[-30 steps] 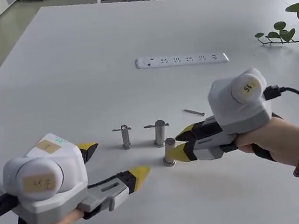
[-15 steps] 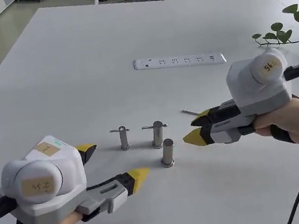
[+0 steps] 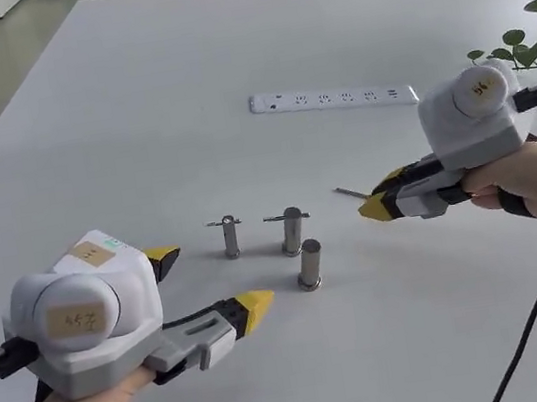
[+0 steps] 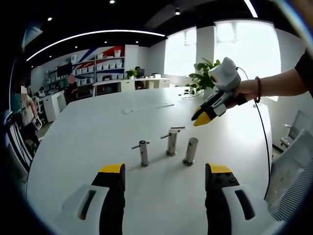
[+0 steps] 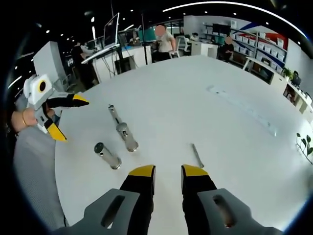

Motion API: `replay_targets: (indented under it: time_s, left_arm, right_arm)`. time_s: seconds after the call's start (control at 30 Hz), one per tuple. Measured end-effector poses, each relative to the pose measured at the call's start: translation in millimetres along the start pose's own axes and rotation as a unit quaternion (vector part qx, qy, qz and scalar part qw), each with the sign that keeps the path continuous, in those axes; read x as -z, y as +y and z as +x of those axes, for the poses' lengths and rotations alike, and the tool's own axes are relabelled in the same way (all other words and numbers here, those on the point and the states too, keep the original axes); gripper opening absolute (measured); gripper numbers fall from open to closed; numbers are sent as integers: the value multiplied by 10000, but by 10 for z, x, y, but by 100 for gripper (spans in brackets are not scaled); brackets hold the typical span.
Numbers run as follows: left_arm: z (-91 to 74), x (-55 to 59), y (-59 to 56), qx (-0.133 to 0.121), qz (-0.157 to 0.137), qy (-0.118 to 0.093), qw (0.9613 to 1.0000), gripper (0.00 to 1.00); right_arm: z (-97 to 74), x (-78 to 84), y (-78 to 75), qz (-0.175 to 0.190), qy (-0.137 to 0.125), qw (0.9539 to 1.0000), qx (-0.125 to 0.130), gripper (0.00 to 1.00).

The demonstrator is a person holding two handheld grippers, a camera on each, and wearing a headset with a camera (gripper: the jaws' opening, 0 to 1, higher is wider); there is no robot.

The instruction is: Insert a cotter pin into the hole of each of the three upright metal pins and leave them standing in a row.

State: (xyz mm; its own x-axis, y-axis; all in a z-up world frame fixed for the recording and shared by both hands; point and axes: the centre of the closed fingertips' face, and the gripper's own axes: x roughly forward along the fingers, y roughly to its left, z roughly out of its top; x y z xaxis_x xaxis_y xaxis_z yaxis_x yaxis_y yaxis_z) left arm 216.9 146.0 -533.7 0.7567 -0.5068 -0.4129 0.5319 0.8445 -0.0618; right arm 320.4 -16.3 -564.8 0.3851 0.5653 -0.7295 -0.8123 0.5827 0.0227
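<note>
Three upright metal pins stand mid-table. The left pin (image 3: 230,237) and the middle pin (image 3: 293,230) each carry a cotter pin through the top. The front pin (image 3: 309,264) has a bare top and stands slightly ahead of the other two. A loose cotter pin (image 3: 351,192) lies flat to their right, just beyond my right gripper (image 3: 380,199). That gripper is narrowly open and empty; in its own view the loose cotter pin (image 5: 197,155) lies ahead of the jaws. My left gripper (image 3: 210,283) is wide open and empty, near the table's front, aimed at the pins (image 4: 171,142).
A white power strip (image 3: 331,100) lies farther back on the white table (image 3: 134,110). A green plant (image 3: 528,41) sits at the right edge. A black cable trails from the right gripper. People and desks are in the room's background.
My right gripper has pulled away from the front pin, moving right and back toward the loose cotter pin, with its jaws narrower. The left gripper has barely moved.
</note>
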Motion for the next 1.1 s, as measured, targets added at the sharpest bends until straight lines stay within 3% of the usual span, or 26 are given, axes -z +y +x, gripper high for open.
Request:
replay_targets:
  time_s: [0.07,0.37,0.5,0.57,0.73,0.9,1.1]
  left_arm:
    - [-5,1,7,-15,-11,-2,10000,65]
    - [-8,16,-36,23,19,45,10000,65]
    - [-6,17,-24,21,-6,46,10000,65]
    - [-6,20,-7,4,-23,49,10000,65]
    - [-11,8,16,-24,-73,15,10000,64]
    - [-9,12,33,-42,-84,30,10000,64]
    - [-10,6,47,-59,-89,22,9999,64]
  right_arm:
    - [44,10,-48,30,43,10000,2,16]
    - [234,64,-369,49,228,9988,433,14]
    - [299,107,-468,149,320,9981,508,12]
    - [379,95,-597,225,339,9979,499,12]
    - [418,163,-575,244,442,9974,506,11]
    - [459,125,-584,257,435,9973,528,8]
    - [468,107,-530,137,607,9969,478,4]
